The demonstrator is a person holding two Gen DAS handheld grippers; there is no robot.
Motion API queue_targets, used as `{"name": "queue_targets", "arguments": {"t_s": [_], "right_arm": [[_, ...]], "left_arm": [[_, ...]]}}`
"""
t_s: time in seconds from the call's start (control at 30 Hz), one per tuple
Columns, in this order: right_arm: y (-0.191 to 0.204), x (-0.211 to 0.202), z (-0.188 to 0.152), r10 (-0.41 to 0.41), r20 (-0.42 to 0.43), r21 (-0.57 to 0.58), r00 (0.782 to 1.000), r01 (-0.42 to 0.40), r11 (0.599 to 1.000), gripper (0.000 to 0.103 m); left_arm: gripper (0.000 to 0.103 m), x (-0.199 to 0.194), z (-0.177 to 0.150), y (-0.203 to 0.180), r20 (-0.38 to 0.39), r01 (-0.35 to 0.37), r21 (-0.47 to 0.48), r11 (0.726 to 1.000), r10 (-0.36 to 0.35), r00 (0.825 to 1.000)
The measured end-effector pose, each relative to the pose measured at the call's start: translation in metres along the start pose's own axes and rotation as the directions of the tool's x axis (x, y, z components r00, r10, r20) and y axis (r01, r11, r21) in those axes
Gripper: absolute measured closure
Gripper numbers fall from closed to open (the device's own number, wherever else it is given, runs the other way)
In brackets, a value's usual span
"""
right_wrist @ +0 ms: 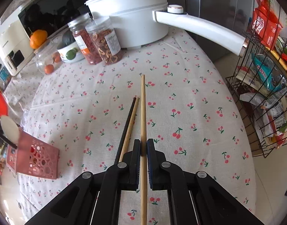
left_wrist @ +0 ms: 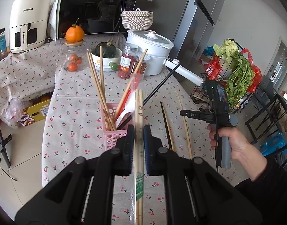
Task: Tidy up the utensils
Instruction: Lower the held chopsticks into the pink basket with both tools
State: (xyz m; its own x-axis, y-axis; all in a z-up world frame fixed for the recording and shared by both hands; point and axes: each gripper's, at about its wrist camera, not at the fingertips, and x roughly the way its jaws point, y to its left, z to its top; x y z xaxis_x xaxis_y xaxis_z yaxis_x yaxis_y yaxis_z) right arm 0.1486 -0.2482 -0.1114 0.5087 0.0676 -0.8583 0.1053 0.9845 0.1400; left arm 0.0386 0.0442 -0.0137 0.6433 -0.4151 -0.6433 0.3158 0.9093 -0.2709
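Progress: partway, I am judging; several chopsticks are already standing in the pink basket at centre frame.
Left hand-held gripper: clamping a wrapped pair of chopsticks (clear sleeve on), lower centre of its view.
Right hand-held gripper: pinching one long wooden chopstick over the worktop.
Left to do: a dark chopstick and a lighter chopstick are lying just left of it.
Basket contents: chopsticks plus a red-and-white packet.
Other containers: two jars are holding dried red stuff, upper left.
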Motion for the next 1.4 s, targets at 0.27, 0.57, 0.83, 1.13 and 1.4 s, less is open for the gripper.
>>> {"name": "queue_targets", "arguments": {"t_s": [0.27,0.57,0.83,1.13,1.4], "right_arm": [[0.0,-0.086,-0.01,0.118,0.212,0.032,0.97,-0.127,0.991,0.096],[0.016,-0.135,-0.01,0.154,0.348,-0.055,0.925,-0.144,0.988,0.096],[0.026,-0.138,-0.007,0.182,0.356,-0.111,0.916,-0.153,0.982,0.096],[0.027,-0.131,-0.005,0.191,0.343,-0.116,0.92,-0.16,0.98,0.096],[0.031,-0.134,-0.009,0.196,0.345,-0.127,0.918,-0.161,0.979,0.096]], "left_arm": [[0.092,-0.01,0.012,0.01,0.16,-0.04,-0.084,0.996,0.053,0.986],[0.092,0.0,0.035,-0.007,0.396,-0.099,-0.061,0.993,0.115,0.911],[0.092,0.036,0.05,0.005,0.45,-0.192,-0.147,0.97,0.238,0.861],[0.092,0.066,0.054,0.005,0.483,-0.268,-0.178,0.947,0.321,0.814],[0.09,0.074,0.047,0.006,0.425,-0.287,-0.169,0.943,0.332,0.842]]}}
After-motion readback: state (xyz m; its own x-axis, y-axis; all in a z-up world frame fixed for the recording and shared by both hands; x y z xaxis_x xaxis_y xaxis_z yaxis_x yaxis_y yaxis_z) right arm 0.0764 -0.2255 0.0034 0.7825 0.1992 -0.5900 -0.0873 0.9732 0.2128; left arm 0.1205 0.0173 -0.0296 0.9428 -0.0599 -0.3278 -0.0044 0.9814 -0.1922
